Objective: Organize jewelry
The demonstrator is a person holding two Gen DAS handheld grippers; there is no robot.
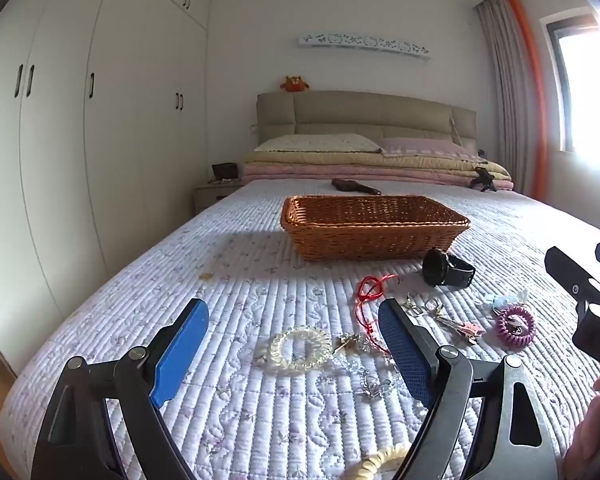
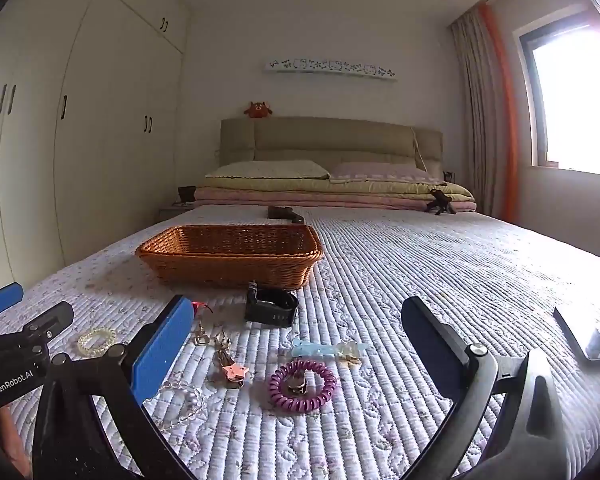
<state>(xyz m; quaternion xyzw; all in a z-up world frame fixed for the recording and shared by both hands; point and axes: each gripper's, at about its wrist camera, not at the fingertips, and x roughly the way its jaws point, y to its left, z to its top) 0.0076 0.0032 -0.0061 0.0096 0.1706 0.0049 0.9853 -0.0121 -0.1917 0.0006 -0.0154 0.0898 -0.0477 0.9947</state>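
Observation:
A brown wicker basket (image 1: 374, 226) (image 2: 230, 254) stands on the quilted bed. Jewelry lies in front of it: a clear coil bracelet (image 1: 298, 350) (image 2: 97, 340), a silver chain (image 1: 370, 380), a red cord (image 1: 370, 296), a black watch (image 1: 446, 268) (image 2: 271, 306), a purple coil band (image 1: 515, 326) (image 2: 302, 386), a pink star clip (image 2: 234, 372) and a light blue clip (image 2: 324, 350). My left gripper (image 1: 294, 330) is open above the clear bracelet and chain. My right gripper (image 2: 298, 332) is open above the purple band and clips. Both hold nothing.
A cream coil band (image 1: 380, 462) lies near the bed's front edge. A phone (image 2: 582, 338) lies on the right of the bed. Folded blankets and pillows (image 1: 376, 160) are stacked at the headboard. White wardrobes stand on the left, a window on the right.

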